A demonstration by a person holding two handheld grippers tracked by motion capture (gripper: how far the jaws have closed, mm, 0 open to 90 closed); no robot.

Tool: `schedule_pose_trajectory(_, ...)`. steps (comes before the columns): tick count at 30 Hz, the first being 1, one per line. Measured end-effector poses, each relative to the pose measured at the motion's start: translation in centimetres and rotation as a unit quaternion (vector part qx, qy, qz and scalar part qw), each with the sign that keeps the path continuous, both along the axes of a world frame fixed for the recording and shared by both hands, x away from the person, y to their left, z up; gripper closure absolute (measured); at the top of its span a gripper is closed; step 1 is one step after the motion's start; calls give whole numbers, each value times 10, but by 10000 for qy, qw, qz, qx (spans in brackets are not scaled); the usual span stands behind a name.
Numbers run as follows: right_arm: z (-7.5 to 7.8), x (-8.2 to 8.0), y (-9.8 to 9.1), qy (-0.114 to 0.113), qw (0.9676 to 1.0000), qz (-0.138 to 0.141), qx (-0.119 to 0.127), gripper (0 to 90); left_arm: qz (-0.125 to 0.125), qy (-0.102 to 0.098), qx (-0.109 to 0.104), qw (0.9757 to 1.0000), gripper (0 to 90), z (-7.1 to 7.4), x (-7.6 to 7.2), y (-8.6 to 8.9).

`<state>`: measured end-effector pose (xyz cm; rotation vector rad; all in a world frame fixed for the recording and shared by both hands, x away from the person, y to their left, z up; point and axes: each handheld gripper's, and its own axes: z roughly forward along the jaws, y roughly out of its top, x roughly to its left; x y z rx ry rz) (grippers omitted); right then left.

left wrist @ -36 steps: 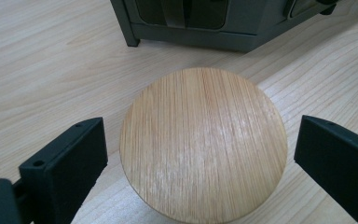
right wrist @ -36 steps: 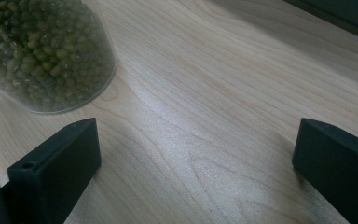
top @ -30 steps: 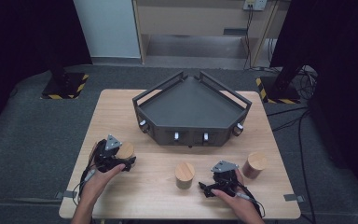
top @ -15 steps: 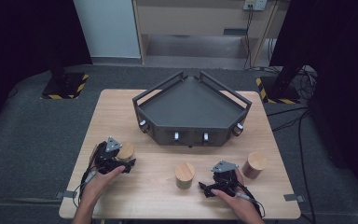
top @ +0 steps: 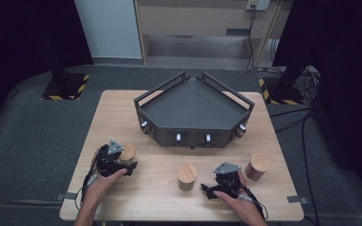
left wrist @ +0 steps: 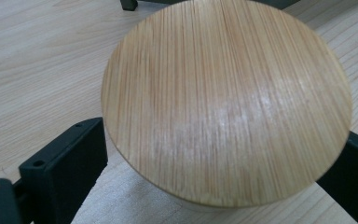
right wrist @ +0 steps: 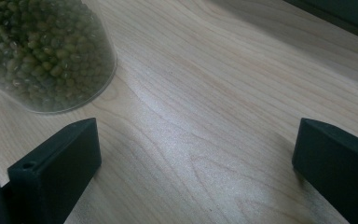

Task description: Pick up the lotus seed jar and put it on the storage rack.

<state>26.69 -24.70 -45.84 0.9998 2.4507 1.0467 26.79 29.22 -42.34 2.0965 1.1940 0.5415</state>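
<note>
Left gripper (top: 114, 162) at near-left of pale wooden table (top: 122, 108); jaws spread wide either side of round bamboo-lidded jar (left wrist: 226, 100), flanking but contact not confirmed. Jar upright, axis vertical, lid up. Right gripper (top: 221, 181) near-right, jaws wide apart, holding nothing, bare tabletop between them. Right gripper view: clear glass jar of green beans (right wrist: 42, 51) just beyond its left jaw; high view shows same jar as bamboo-lidded cylinder at near-centre. Third bamboo-lidded jar (top: 257, 165) right of right gripper. Dark grey angular metal tray (top: 193, 106) at far centre. No legible writing anywhere.
</note>
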Motion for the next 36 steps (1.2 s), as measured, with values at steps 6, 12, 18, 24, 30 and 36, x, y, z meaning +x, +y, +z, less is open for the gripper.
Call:
schedule_pose_trajectory(6,0,0,0,-1,10000,-1,0,13,1,7,-74,10000,16,-4,0,0)
schedule_pose_trajectory(12,0,0,0,-1,10000,-1,0,13,41,-5,-155,9999,74,-6,1,1)
schedule_pose_trajectory(18,0,0,0,0,10000,-1,-1,13,104,-51,-151,9998,141,-11,1,0)
schedule_pose_trajectory(24,0,0,0,0,10000,-1,-1,13,59,-110,-166,9998,241,-13,-3,-1)
schedule_pose_trajectory(30,0,0,0,-1,10000,-1,-1,13,42,-233,-366,9990,242,-6,-11,3)
schedule_pose_trajectory(36,0,0,0,-1,10000,-3,-2,13,-126,-335,-172,9992,241,14,-15,-1)
